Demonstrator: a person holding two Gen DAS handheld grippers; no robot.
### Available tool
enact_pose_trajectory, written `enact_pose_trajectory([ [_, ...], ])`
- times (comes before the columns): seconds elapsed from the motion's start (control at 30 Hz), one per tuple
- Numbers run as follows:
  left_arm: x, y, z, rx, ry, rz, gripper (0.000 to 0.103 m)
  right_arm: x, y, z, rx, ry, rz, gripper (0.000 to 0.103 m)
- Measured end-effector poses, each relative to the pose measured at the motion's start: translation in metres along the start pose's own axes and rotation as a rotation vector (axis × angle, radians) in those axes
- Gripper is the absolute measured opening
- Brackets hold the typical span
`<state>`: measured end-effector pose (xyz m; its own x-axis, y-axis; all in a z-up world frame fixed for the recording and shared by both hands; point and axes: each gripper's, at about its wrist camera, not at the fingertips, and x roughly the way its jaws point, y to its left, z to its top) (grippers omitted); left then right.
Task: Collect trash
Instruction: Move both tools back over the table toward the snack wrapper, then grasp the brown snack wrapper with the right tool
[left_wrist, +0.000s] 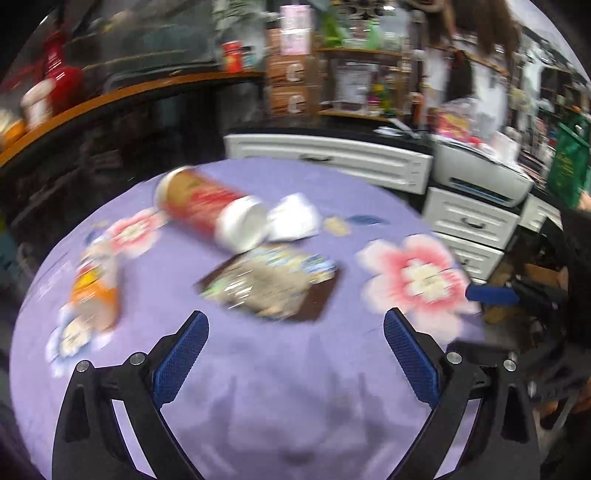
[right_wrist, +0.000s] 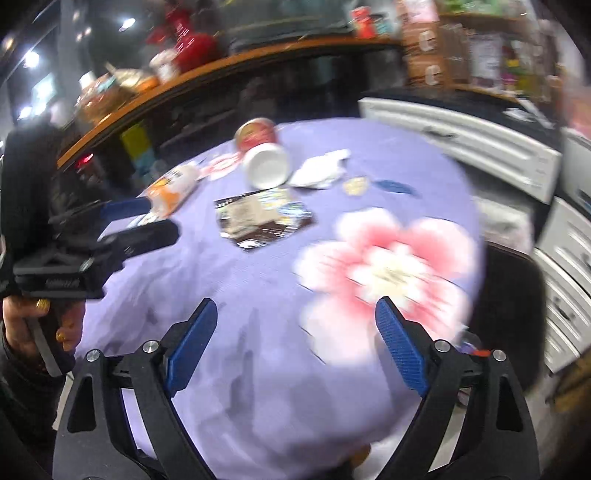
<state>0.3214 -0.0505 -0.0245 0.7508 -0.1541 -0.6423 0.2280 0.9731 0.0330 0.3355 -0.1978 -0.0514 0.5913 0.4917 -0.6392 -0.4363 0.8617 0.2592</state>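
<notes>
Trash lies on a purple flowered tablecloth (left_wrist: 258, 369). A red paper cup (left_wrist: 210, 205) lies on its side with its white mouth toward me; it also shows in the right wrist view (right_wrist: 260, 151). A crumpled white paper (left_wrist: 295, 218) lies beside it. A flat shiny wrapper (left_wrist: 273, 290) lies in the middle, also in the right wrist view (right_wrist: 264, 218). An orange and white packet (left_wrist: 94, 291) lies at the left. My left gripper (left_wrist: 295, 332) is open and empty above the cloth. My right gripper (right_wrist: 295, 321) is open and empty. Both views are blurred.
White drawer units (left_wrist: 332, 158) and a printer (left_wrist: 484, 173) stand behind the table at the right. A wooden counter (left_wrist: 129, 92) with red containers runs along the back left. The left gripper shows in the right wrist view (right_wrist: 140, 225), near the orange packet (right_wrist: 171, 188).
</notes>
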Motion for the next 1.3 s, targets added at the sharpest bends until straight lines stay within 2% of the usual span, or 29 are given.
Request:
enact_pose_trajectory([
  [0.13, -0.016, 0.047, -0.016, -0.057, 0.004, 0.075, 0.095, 0.042, 0.025, 0.030, -0.054, 0.078, 0.048, 0.088],
  [0.3, -0.031, 0.094, -0.036, -0.118, 0.020, 0.137, 0.095, 0.085, 0.040, 0.052, -0.134, 0.149, 0.005, 0.088],
  [0.4, -0.039, 0.113, -0.047, -0.153, 0.018, 0.147, 0.095, 0.110, 0.049, 0.062, -0.191, 0.193, -0.033, 0.088],
  [0.47, -0.042, 0.123, -0.052, -0.175, 0.015, 0.147, 0.095, 0.124, 0.054, 0.066, -0.240, 0.205, -0.100, 0.089],
  [0.53, -0.045, 0.130, -0.055, -0.193, 0.014, 0.143, 0.095, 0.136, 0.059, 0.068, -0.292, 0.225, -0.129, 0.094],
  [0.67, -0.045, 0.140, -0.058, -0.212, 0.012, 0.128, 0.095, 0.145, 0.064, 0.077, -0.329, 0.223, -0.141, 0.095],
  [0.83, -0.041, 0.152, -0.057, -0.225, 0.015, 0.109, 0.095, 0.158, 0.061, 0.086, -0.295, 0.233, -0.114, 0.093],
  [0.87, -0.040, 0.155, -0.055, -0.231, 0.014, 0.110, 0.095, 0.158, 0.061, 0.087, -0.297, 0.229, -0.108, 0.084],
  [0.93, -0.038, 0.162, -0.051, -0.247, 0.009, 0.121, 0.095, 0.157, 0.062, 0.089, -0.297, 0.213, -0.102, 0.073],
  [0.97, -0.037, 0.165, -0.049, -0.254, 0.008, 0.121, 0.095, 0.155, 0.065, 0.087, -0.309, 0.211, -0.094, 0.061],
  [1.0, -0.035, 0.169, -0.046, -0.270, 0.009, 0.121, 0.095, 0.154, 0.069, 0.086, -0.325, 0.209, -0.076, 0.053],
  [1.07, -0.030, 0.175, -0.041, -0.289, 0.009, 0.120, 0.095, 0.151, 0.075, 0.083, -0.345, 0.212, -0.038, 0.023],
  [1.1, -0.028, 0.177, -0.038, -0.294, 0.006, 0.120, 0.095, 0.151, 0.078, 0.082, -0.350, 0.215, -0.016, 0.021],
  [1.3, -0.019, 0.188, -0.020, -0.293, -0.011, 0.170, 0.095, 0.147, 0.083, 0.079, -0.341, 0.181, -0.043, 0.006],
])
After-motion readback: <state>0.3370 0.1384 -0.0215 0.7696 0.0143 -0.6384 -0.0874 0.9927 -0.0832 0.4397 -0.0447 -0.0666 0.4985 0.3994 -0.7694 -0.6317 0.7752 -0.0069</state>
